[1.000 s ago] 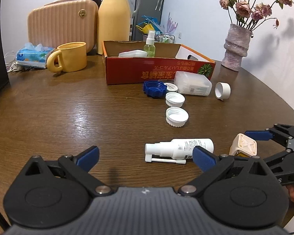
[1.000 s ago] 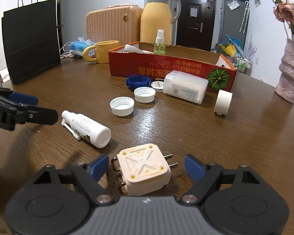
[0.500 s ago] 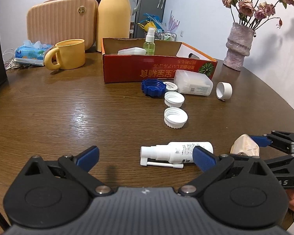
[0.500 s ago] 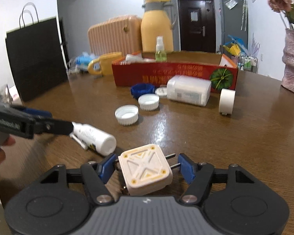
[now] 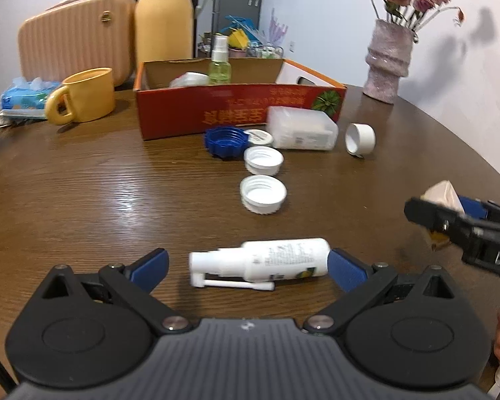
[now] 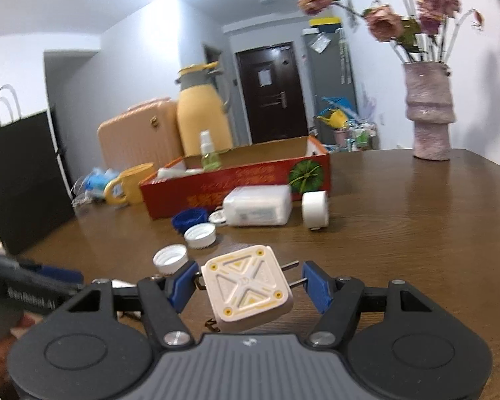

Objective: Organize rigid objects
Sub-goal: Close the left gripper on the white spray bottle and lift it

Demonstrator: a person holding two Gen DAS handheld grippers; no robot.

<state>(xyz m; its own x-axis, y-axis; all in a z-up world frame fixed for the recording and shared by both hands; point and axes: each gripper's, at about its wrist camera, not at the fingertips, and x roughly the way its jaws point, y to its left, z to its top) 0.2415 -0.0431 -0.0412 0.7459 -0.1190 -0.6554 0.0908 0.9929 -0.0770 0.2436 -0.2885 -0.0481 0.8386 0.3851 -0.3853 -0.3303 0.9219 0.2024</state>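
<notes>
Caps point(image 5: 262, 194), tape roll point(image 5: 360, 139), red box point(image 5: 240, 106) ahead – left gripper point(image 5: 246, 265) apart around spray bottle point(image 5: 270, 260); right gripper point(image 6: 248, 283) clamps plug adapter point(image 6: 246, 286).

White walls point(image 6: 143, 43), dark door point(image 6: 270, 93), wooden table point(image 6: 416, 233).

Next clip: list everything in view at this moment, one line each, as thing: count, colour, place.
spray bottle: 1, white, lying between the open left claw's fingers
plug adapter: 1, cream, held off the table
caps: 3 white, 1 blue, before the box
cardboard box: 1, red, mid-table
green bottle: 1, in the box
plastic case: 1, clear, against the box
tape roll: 1, white, right of the case
mug: 1, yellow, left of the box
thermos: 1, yellow, behind the box
vanity case: 1, peach, far left
vase: 1, pink, far right
left claw: black, blue pads
right claw: gripping the adapter
</notes>
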